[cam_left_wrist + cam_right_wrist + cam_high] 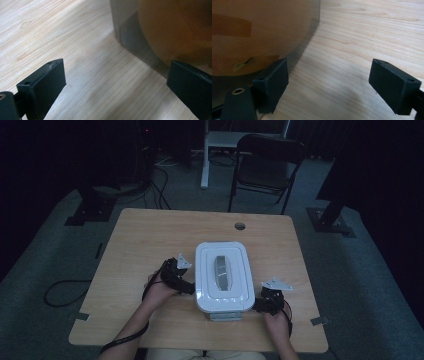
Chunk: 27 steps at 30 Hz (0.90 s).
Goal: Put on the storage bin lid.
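Note:
A white lidded plastic box (222,276) with a grey handle (220,273) on its lid stands near the front middle of the wooden table (150,240). My left gripper (191,289) sits against the box's left side, open, with bare wood between its jaws; the clear box wall (140,47) with something orange-brown behind it stands at the upper right in the left gripper view. My right gripper (256,306) is at the box's front right corner, open; the box wall (262,37) rises just behind its left jaw.
A round cable hole (240,226) lies in the table behind the box. A dark folding chair (267,165) and a white stand (207,155) are on the floor beyond the table. Cables trail on the floor at left.

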{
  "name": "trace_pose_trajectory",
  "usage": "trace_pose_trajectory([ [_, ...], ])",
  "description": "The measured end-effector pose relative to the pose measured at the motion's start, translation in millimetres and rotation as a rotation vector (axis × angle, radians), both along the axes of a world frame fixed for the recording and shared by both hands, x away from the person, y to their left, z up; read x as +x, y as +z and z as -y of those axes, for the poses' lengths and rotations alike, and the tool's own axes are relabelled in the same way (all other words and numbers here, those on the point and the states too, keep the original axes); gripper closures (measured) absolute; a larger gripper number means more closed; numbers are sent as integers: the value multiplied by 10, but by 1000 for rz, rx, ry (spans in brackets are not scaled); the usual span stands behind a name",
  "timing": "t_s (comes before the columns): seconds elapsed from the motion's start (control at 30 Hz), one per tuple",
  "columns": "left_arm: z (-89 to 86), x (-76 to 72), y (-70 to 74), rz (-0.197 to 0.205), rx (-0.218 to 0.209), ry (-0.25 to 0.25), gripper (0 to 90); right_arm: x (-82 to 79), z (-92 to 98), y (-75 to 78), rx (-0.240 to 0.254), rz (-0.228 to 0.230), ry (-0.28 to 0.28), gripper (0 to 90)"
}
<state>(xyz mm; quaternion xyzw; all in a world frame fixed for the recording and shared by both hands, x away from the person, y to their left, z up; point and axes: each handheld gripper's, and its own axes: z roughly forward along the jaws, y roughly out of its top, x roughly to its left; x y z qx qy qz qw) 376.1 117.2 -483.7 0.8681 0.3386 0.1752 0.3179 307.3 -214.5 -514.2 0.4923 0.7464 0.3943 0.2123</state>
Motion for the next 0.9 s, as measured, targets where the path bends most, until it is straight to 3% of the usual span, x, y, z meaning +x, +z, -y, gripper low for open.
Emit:
trace_pose_trajectory([
  [0.17,-7,-7,2,4,-11,3,27,-25,-14,0,-1,0,-8,157],
  [0.37,-67,-12,30,13,-59,18,26,47,24,6,-3,-11,15,115],
  [0.47,-105,-24,62,29,-66,26,26,117,52,5,-58,18,-12,115],
  [0.63,-203,-39,95,34,-72,37,26,204,147,-3,-44,15,-43,115],
  [0.9,-398,-64,54,19,-80,74,27,209,242,-2,-33,13,-65,115],
])
